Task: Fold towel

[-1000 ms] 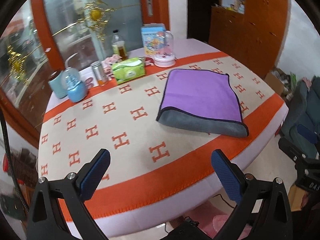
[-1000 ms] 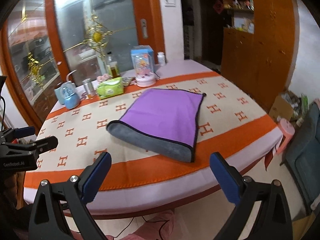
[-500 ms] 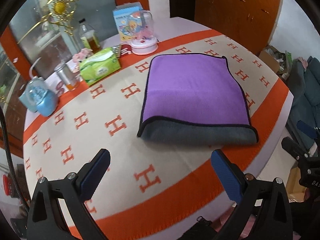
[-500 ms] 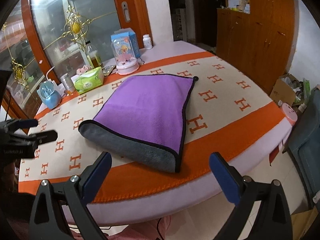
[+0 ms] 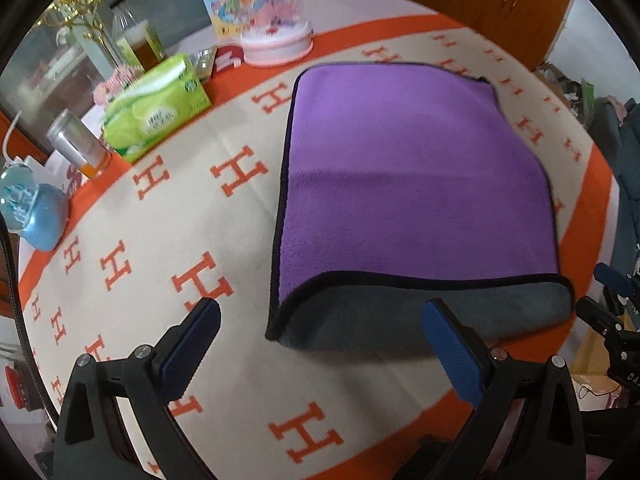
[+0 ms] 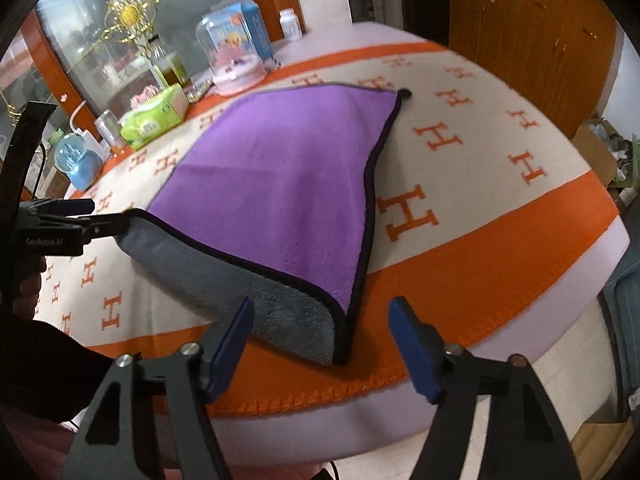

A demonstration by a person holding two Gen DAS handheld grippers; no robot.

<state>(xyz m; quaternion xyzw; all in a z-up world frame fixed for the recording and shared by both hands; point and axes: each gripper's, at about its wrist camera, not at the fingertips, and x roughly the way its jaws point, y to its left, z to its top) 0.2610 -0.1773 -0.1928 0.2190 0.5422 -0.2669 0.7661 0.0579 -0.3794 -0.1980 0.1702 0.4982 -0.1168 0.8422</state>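
A purple towel (image 5: 412,176) with a grey underside and black trim lies folded on the table, its grey fold edge nearest me. My left gripper (image 5: 320,332) is open, just in front of the towel's near left corner. My right gripper (image 6: 322,330) is open, its jaws either side of the towel's near right corner (image 6: 340,344) without closing on it. The towel also shows in the right wrist view (image 6: 280,176), with the left gripper (image 6: 100,220) at its other near corner.
The round table has an orange and cream H-pattern cloth (image 5: 168,240). At the back stand a green tissue pack (image 5: 156,108), a metal can (image 5: 78,148), a blue globe (image 5: 32,216), a bottle (image 5: 136,36) and a domed toy (image 5: 276,20). The table edge (image 6: 480,408) is close below my right gripper.
Both grippers have moved forward and down to the towel's near corners. Both stay open. The towel has not moved.
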